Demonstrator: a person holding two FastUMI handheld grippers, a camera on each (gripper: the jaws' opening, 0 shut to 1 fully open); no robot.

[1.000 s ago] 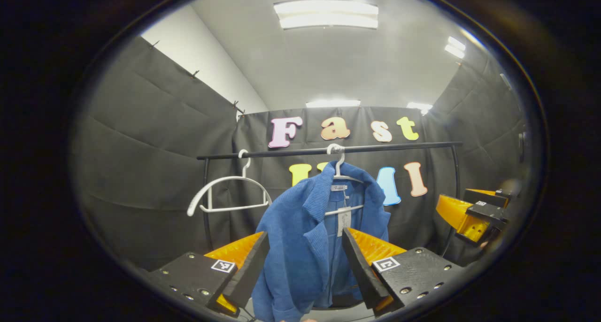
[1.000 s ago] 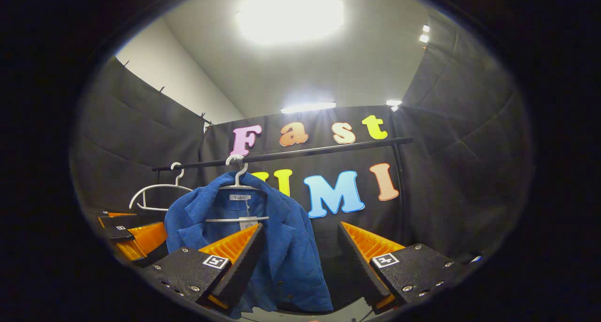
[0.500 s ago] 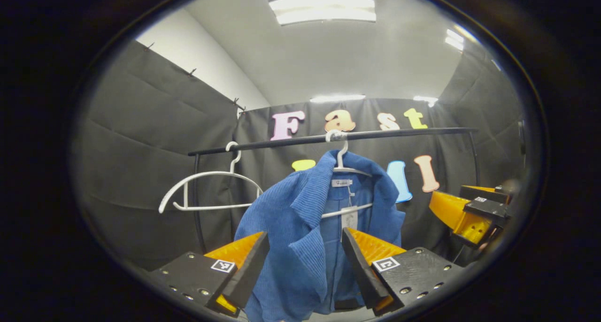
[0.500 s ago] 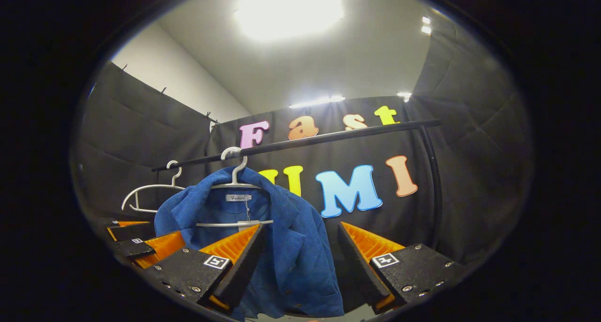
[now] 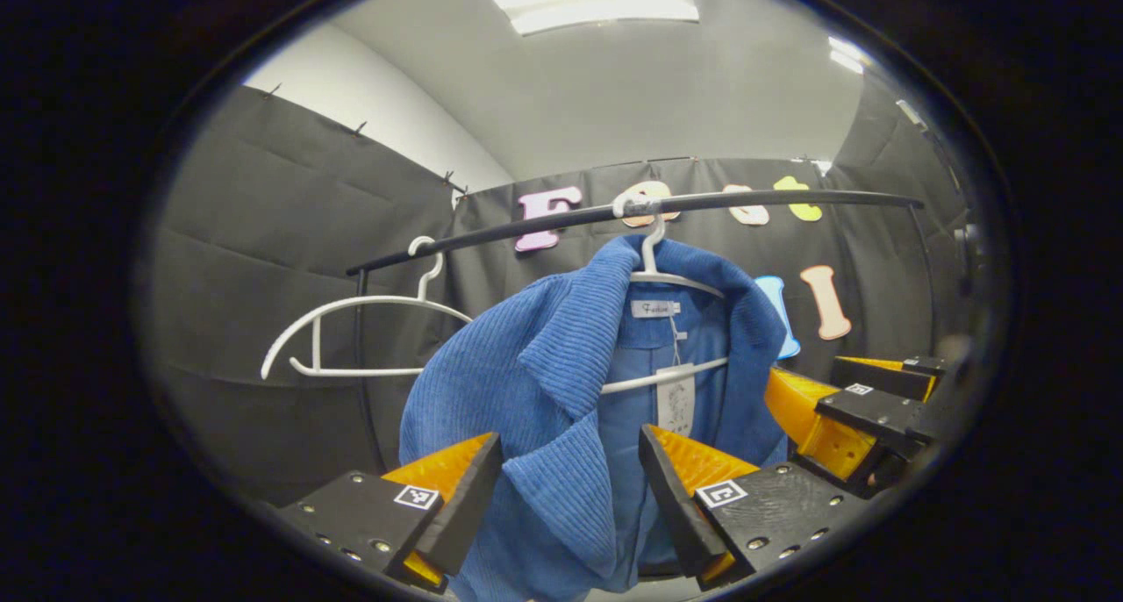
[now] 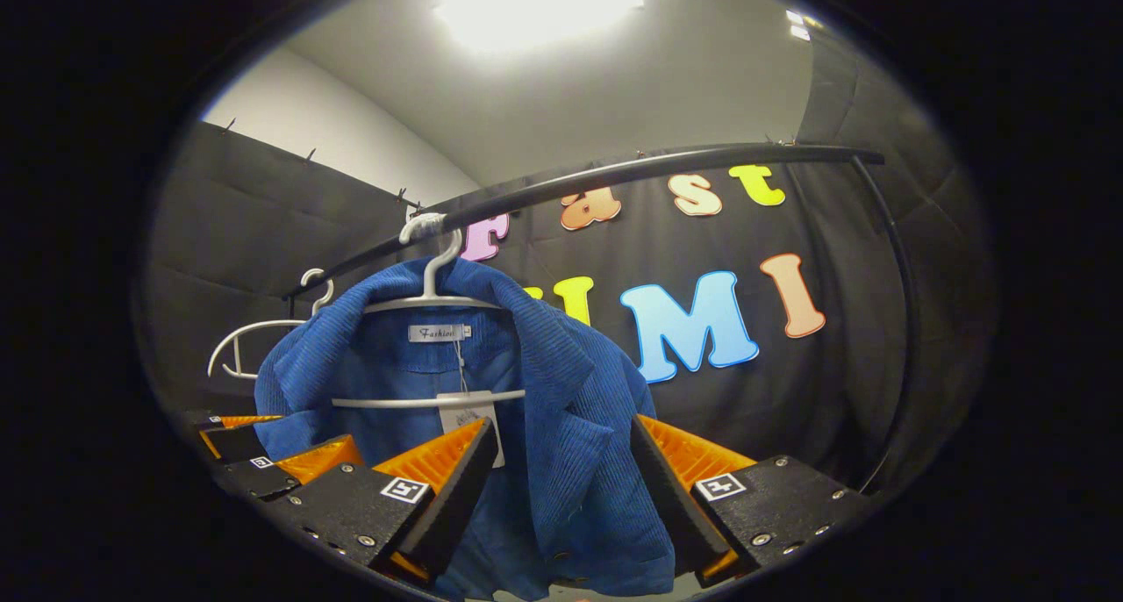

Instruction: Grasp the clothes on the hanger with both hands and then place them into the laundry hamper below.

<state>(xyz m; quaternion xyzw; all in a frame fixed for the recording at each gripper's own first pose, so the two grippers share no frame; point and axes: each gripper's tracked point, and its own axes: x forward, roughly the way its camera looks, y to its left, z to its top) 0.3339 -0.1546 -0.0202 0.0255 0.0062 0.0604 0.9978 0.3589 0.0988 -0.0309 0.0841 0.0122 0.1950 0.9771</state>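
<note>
Black cloth walls on all sides, white ceiling with lit panels above. Black rail [image 5: 754, 202] runs across the booth near the top, seen in both gripper views.

Blue jacket [image 5: 544, 383] hangs on a white hanger [image 5: 664, 277] hooked over the rail. Corduroy-type ribbing, collar open, neck label and a hang tag [image 5: 675, 402] showing inside. Second white hanger [image 5: 351, 321] hangs bare on the same rail, to the jacket's left in the left gripper view.

My left gripper [image 5: 570, 488]: jaws wide. Jacket's front panel and lapel fill the gap between the fingers, but I can't tell if either finger touches cloth. Nothing clamped.

My right gripper [image 6: 561, 483]: also wide. In the right gripper view the jacket [image 6: 561, 409] sits between its fingers, the other front edge with buttons near the bottom. Hanger [image 6: 430, 299] and hang tag [image 6: 469, 422] sit just above the left-hand finger in that view. Contact again unclear, no pinch.

Each gripper shows in the other's view: right gripper [image 5: 842, 409] at the right edge of the left gripper view, close beside the jacket's far shoulder; left gripper [image 6: 272, 462] low left in the right gripper view, against the jacket's other side.

Jacket is on the hanger, both shoulders draped over it.
</note>
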